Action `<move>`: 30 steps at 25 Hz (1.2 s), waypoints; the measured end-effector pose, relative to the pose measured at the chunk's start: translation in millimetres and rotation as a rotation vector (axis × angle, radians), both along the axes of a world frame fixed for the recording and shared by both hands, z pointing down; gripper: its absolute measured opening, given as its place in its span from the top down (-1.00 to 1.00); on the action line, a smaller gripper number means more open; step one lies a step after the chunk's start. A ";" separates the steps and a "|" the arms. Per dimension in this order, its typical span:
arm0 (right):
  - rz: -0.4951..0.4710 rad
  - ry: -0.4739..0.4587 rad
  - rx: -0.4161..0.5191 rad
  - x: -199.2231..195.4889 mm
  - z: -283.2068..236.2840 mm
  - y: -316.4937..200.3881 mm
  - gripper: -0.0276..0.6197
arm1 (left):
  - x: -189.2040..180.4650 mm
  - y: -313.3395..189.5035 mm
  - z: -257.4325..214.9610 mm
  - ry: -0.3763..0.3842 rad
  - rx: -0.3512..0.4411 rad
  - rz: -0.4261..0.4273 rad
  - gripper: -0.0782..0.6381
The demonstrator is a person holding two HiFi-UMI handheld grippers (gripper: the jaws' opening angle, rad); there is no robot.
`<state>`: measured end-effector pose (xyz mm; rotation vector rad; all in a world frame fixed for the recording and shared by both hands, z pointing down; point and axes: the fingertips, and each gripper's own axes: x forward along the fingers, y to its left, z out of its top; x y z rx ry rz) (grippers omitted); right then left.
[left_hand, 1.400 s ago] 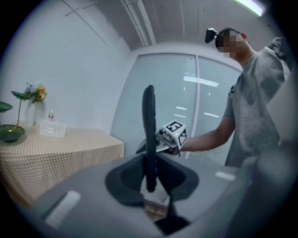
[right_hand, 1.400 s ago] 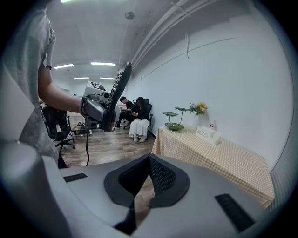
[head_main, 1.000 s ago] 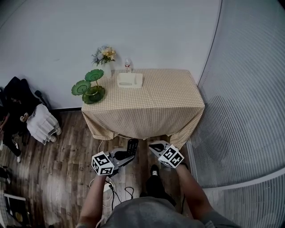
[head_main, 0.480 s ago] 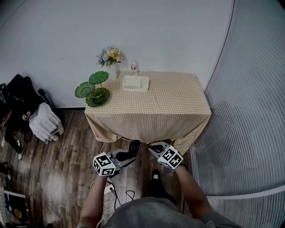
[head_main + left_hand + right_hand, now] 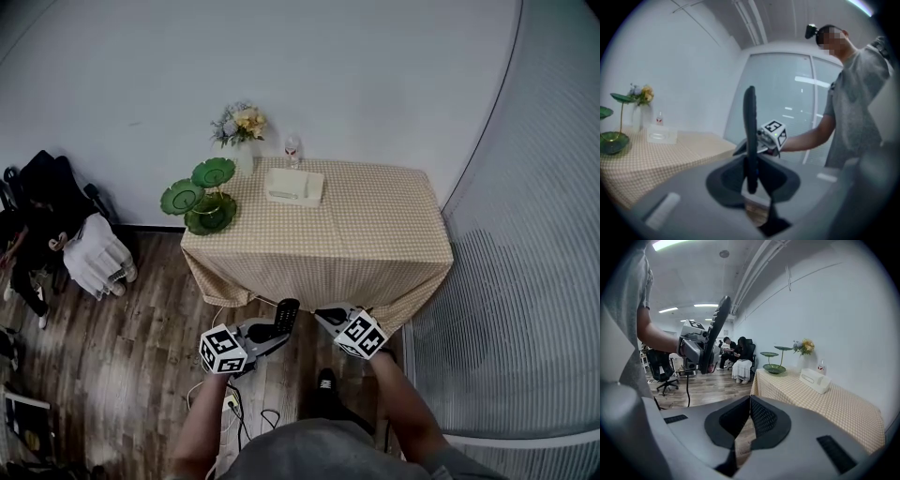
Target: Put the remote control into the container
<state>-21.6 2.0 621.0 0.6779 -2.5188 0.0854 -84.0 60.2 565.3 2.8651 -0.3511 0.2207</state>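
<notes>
Sitting at the far left of the head view, people (image 5: pixel 94 261) occupied chairs on the wood floor (image 5: pixel 141 375). Next came the worktop (image 5: pixel 375 244), covered by a checked cloth and set against the white wall. At its left rear corner stood a green tiered dish (image 5: pixel 202 192), then a vase of flowers (image 5: pixel 242 127), then a small clear bottle (image 5: pixel 292 147). The bottle carried a red label whose print was too small to read. Just in front of the bottle, the white container (image 5: pixel 295 186) lay near the rear edge of the worktop.

Nearer the person, off the front edge of the worktop, the left gripper (image 5: pixel 270 334) pointed roughly toward the worktop. Its fingers (image 5: pixel 726 180) pinched the lower end of the remote control (image 5: pixel 749 122), which stood edge-on and upright between them in the left gripper view. The remote control was thus held in the air, well apart from the container.

The right gripper (image 5: pixel 750 401) was just to the right of the left one. Its fingers were pressed together with nothing between them. Each gripper carried a cube (image 5: pixel 223 350) printed with black-and-white square marker patterns. A ribbed translucent partition (image 5: pixel 534 281) closed the scene at the right.
</notes>
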 end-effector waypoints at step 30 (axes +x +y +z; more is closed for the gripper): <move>-0.125 -0.020 -0.050 47.7 5.4 -122.2 0.86 | 49.8 -117.1 0.8 -0.007 -0.051 -0.138 0.61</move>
